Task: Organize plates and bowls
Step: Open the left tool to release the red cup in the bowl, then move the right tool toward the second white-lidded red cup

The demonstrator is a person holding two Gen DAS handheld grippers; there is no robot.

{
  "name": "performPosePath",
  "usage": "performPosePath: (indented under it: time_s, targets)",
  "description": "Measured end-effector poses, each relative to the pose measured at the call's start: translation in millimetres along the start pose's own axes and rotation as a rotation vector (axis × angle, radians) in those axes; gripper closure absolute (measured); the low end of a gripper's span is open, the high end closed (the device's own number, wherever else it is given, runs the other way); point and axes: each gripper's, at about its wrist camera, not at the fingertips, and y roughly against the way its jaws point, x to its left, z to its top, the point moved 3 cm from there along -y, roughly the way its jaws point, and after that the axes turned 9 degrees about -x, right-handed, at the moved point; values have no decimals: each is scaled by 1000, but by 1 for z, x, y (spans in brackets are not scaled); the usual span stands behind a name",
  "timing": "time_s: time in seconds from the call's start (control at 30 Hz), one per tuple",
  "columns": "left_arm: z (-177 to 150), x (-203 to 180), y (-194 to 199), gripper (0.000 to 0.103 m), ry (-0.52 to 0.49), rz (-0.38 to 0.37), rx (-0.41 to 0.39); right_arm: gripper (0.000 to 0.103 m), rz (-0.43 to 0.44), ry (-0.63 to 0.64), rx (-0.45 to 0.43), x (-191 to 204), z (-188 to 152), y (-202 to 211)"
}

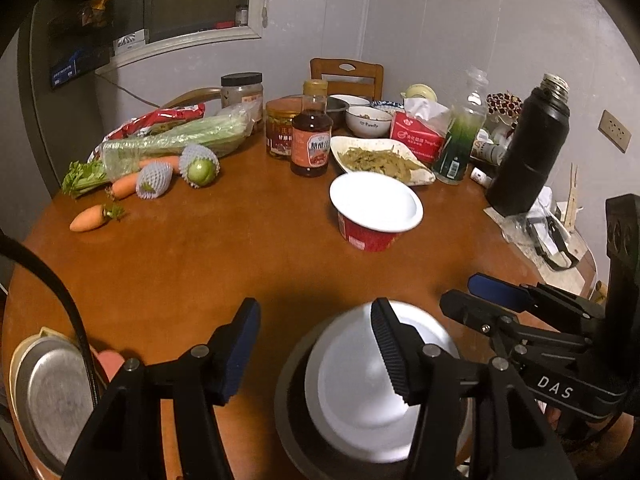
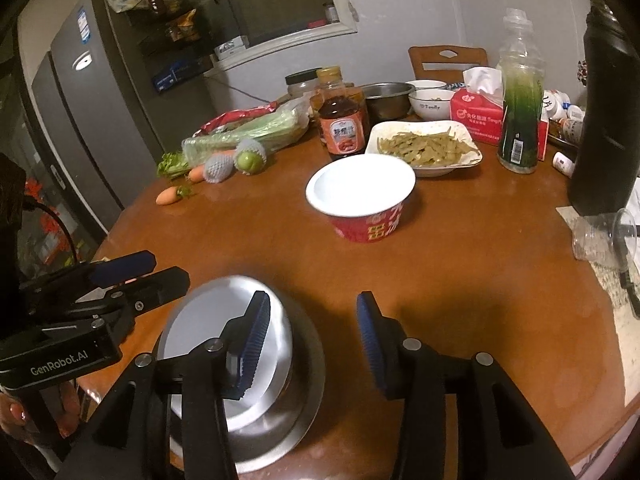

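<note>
Two grippers hang over the near edge of the round wooden table [image 1: 200,264], both part open and gripping nothing; far left lies a loose carrot [image 1: 89,219], then bagged celery [image 1: 176,140] and two net-wrapped fruits [image 1: 200,166]; further along stands a sauce bottle [image 1: 312,132], with a white dish of stir-fried greens [image 1: 380,158] beside it and a red instant-noodle cup [image 1: 374,212] in front; at the near edge the left gripper [image 1: 316,356] has one finger on either side of the left rim of the stacked bowls, a white bowl [image 1: 360,392] nested in a steel bowl [image 2: 280,420], no pad pressing; the right gripper [image 2: 312,344] straddles the right rim of that stack likewise, its left finger [image 2: 254,340] over the inner bowl and clear of it; far right stands a black flask [image 1: 528,148].
</note>
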Motion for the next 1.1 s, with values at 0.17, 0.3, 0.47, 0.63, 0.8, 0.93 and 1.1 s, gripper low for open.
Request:
performPosePath:
  time_s: [0.17,0.3,0.47,0.63,0.8,0.93,1.1]
  targets:
    - [17,-2,-14,46,-2,-3,6,56,-7,-12,-2,-10,16,-8]
    - [29,-2,-25,46,-1,-8,11,56,-18,-13,0,-20,31,-16]
    - [41,-2,-41,46,3,-7,19,56,-40,-16,5,-35,50,-31]
    - [52,-3,-58,45,2,-13,36,56,-63,-8,26,-49,64,-53]
    - [62,-3,-73,46,7,-24,43,56,-70,3,53,-57,72,-75]
    - [67,-1,-86,45,17,-35,53,56,-76,9,76,-62,75,-94]
    - [67,3,-102,45,38,-47,80,56,-75,12,97,-68,76,-113]
